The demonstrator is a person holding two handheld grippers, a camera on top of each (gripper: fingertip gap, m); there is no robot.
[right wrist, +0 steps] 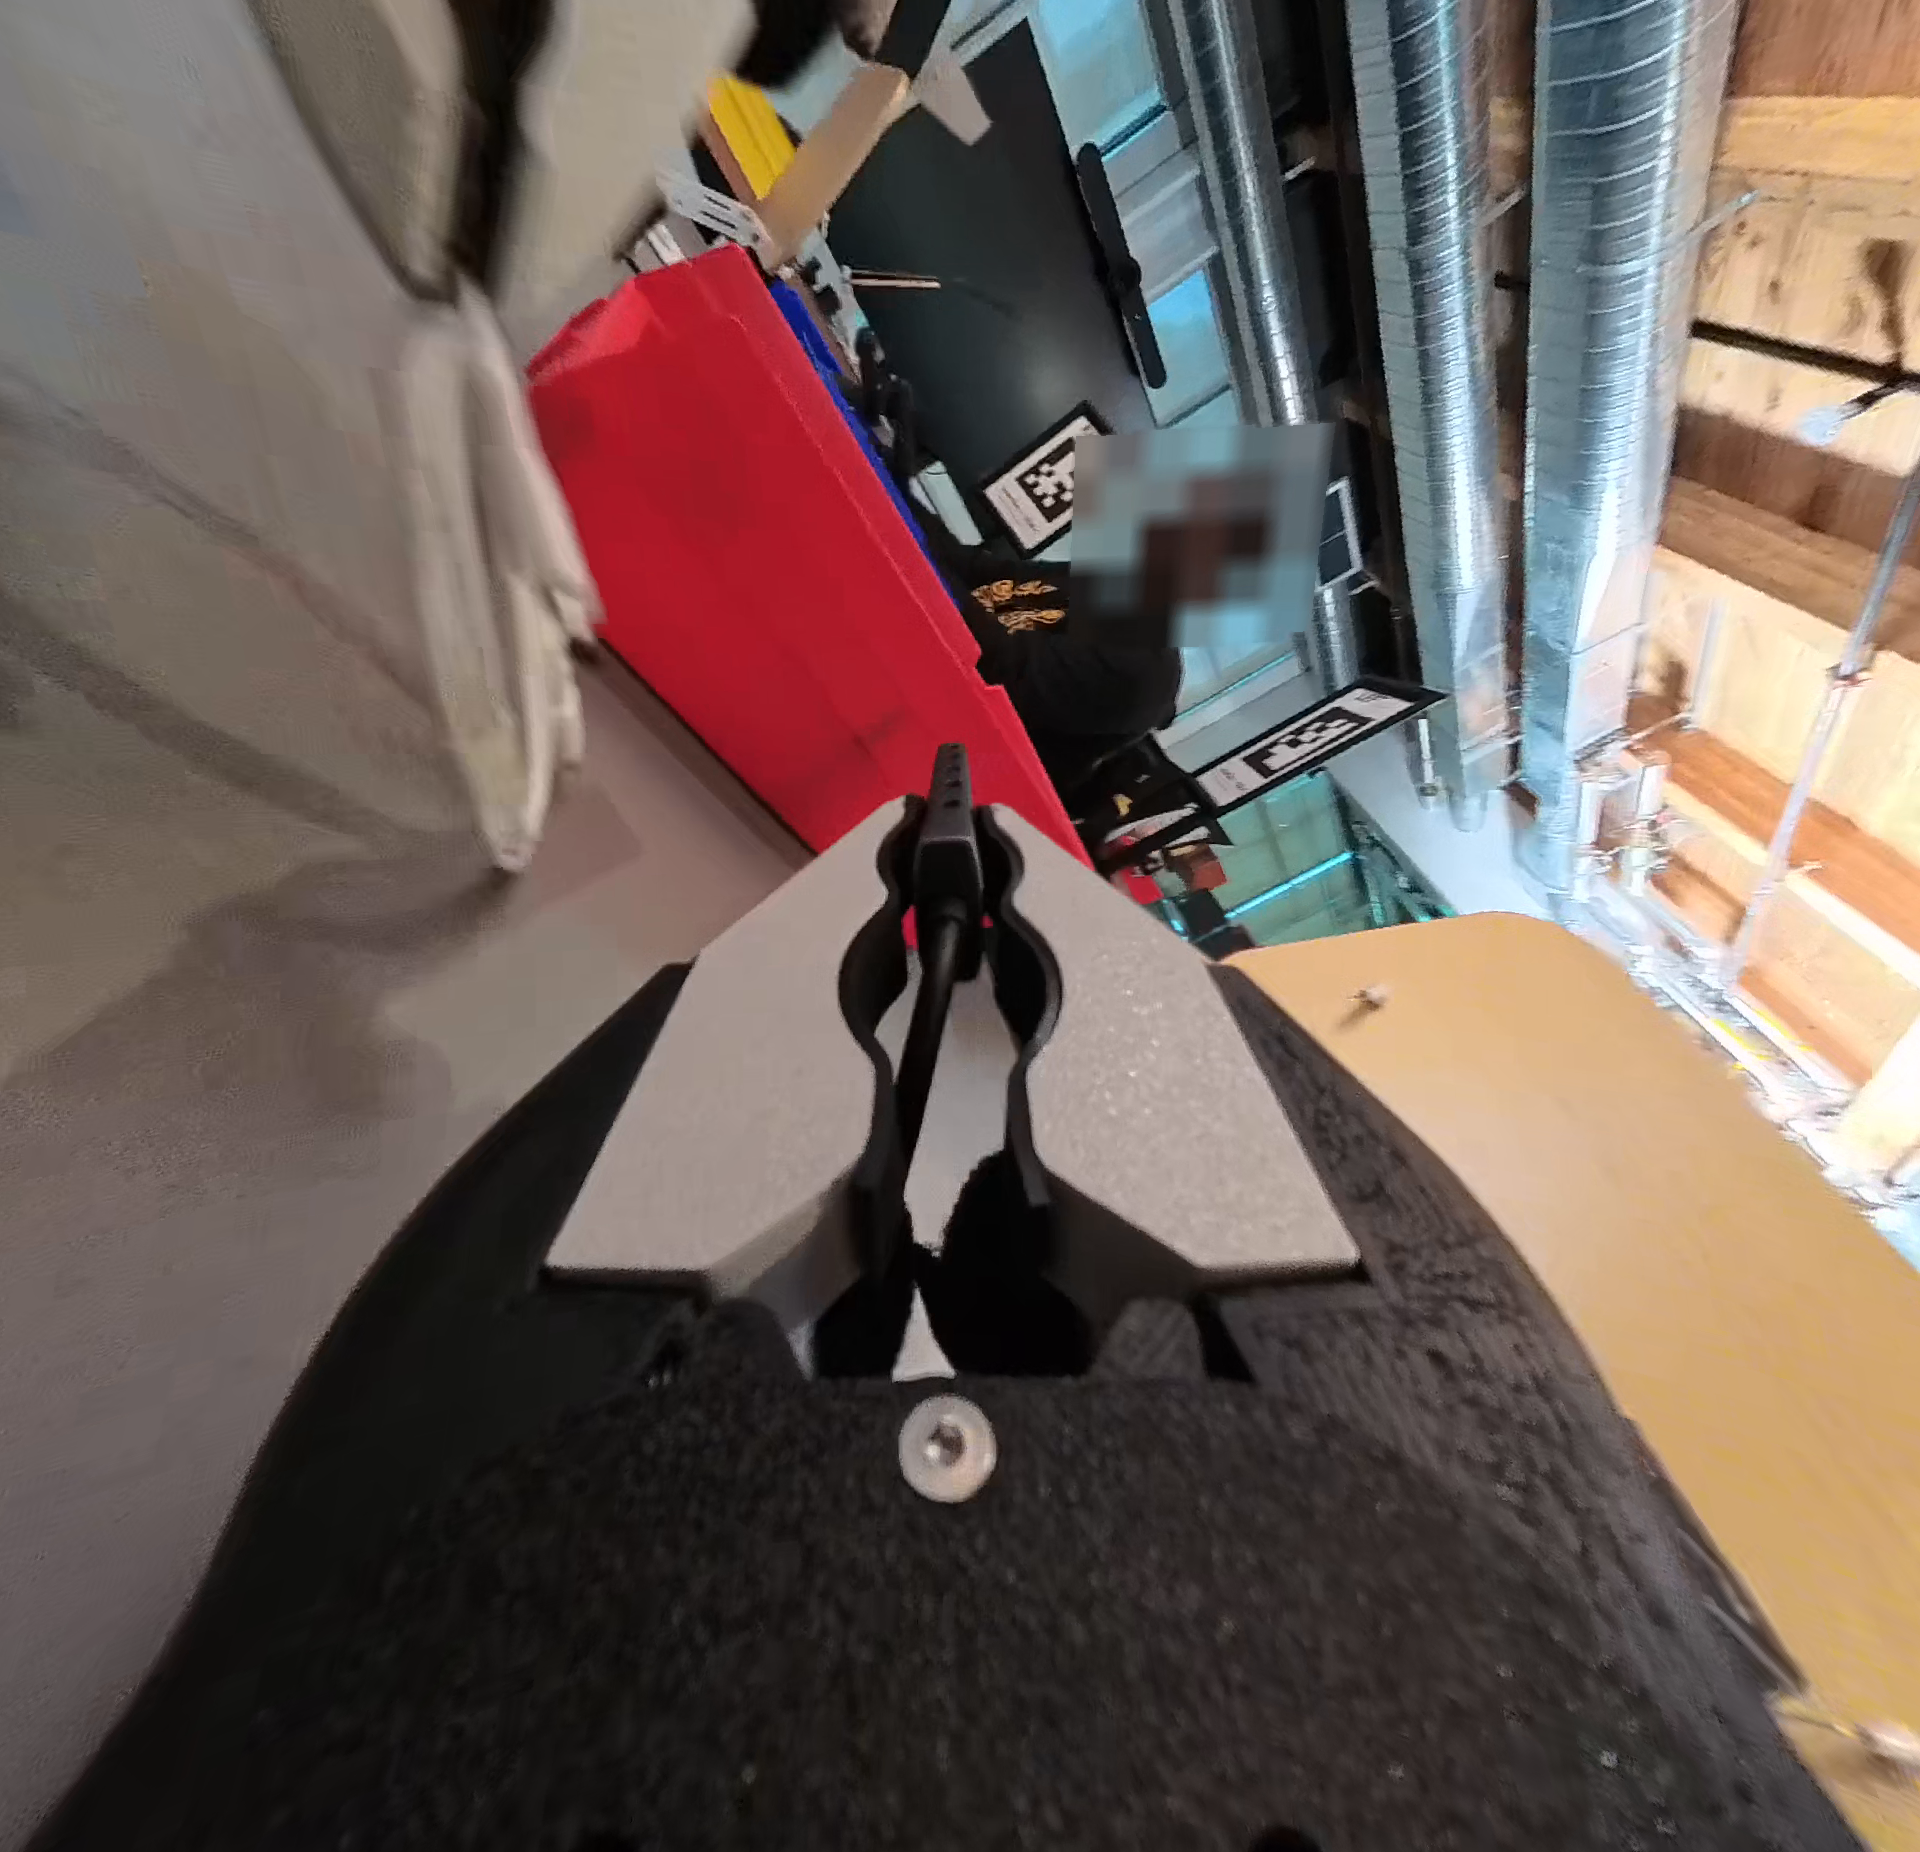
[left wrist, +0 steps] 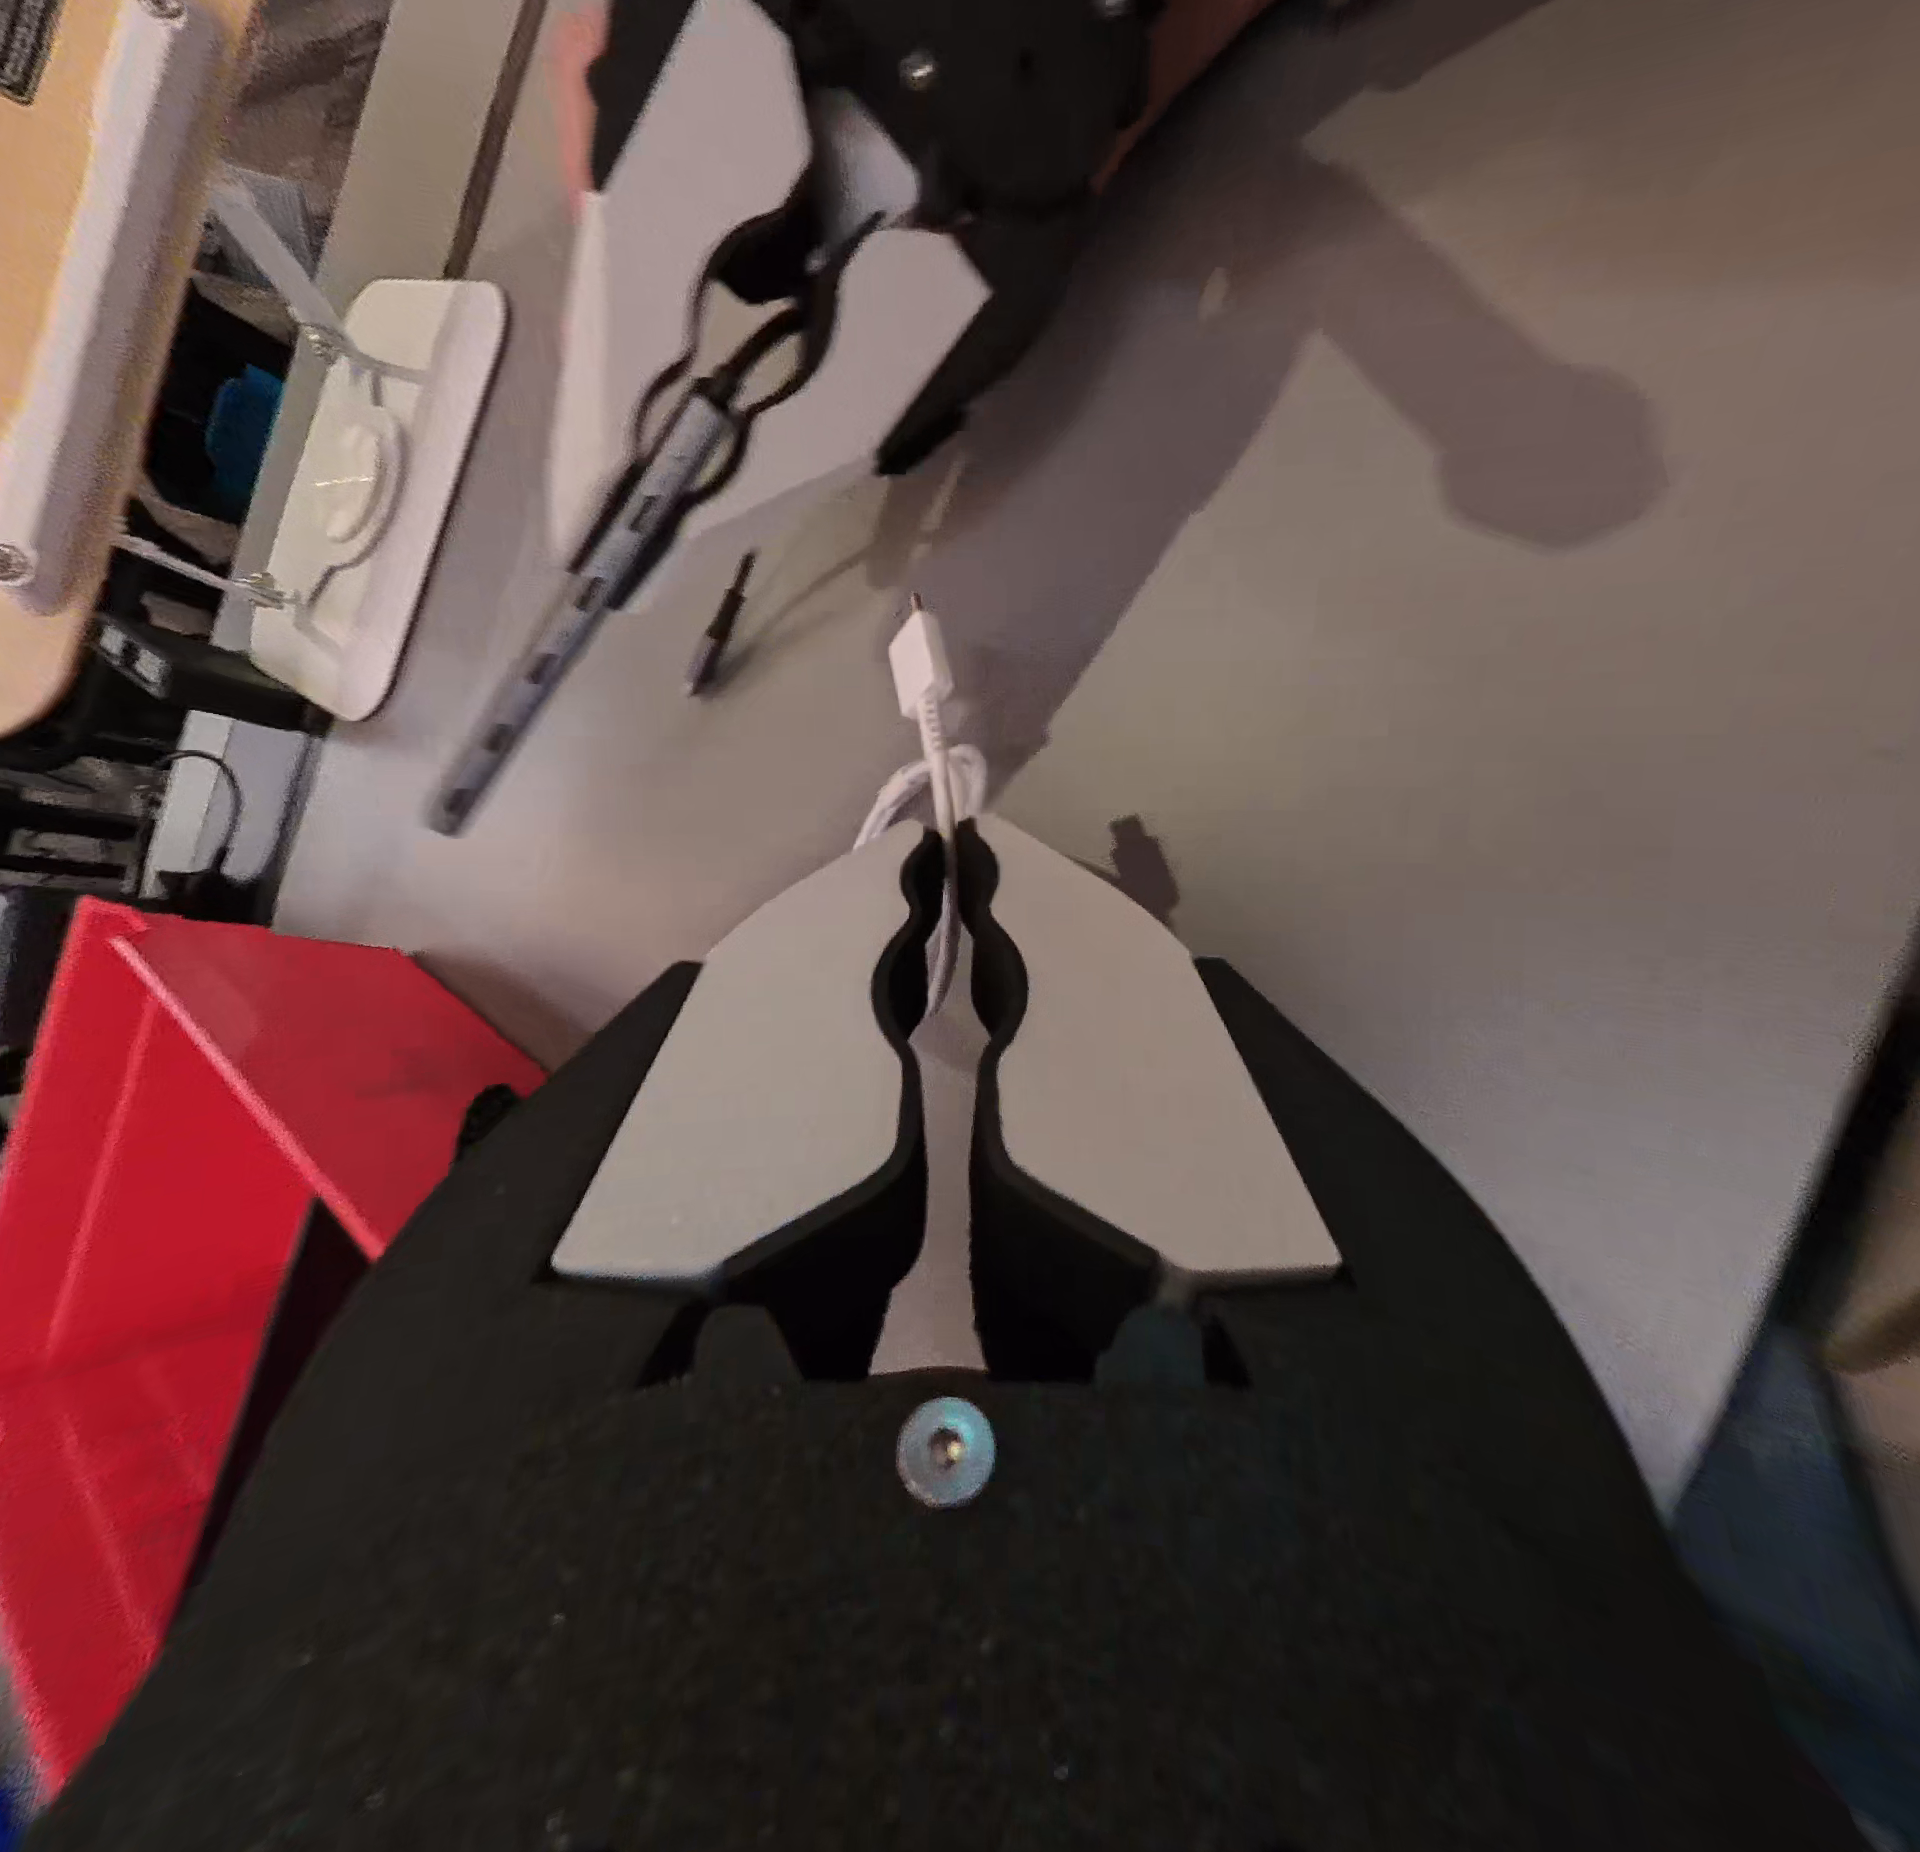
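In the left wrist view my left gripper (left wrist: 943, 831) is shut on a white cable (left wrist: 940, 763). Its white plug (left wrist: 916, 657) sticks out past the fingertips above the pale table (left wrist: 1455, 763). My right gripper (left wrist: 686, 420) comes in from the top and is shut on the cable end of a long slim grey hub (left wrist: 566, 639), which slants down to the left. The plug is a short way right of the hub. In the right wrist view my right gripper (right wrist: 940, 815) is shut on the same hub (right wrist: 951, 774), seen end-on, with its black cable (right wrist: 925, 1023) running back between the fingers.
A small black plug (left wrist: 722, 618) lies on the table between hub and white plug. A white tray (left wrist: 384, 493) stands at the left and a red bin (left wrist: 187, 1127) at the lower left, also in the right wrist view (right wrist: 748, 555). A person in dark clothes (right wrist: 1070, 659) is behind the bin.
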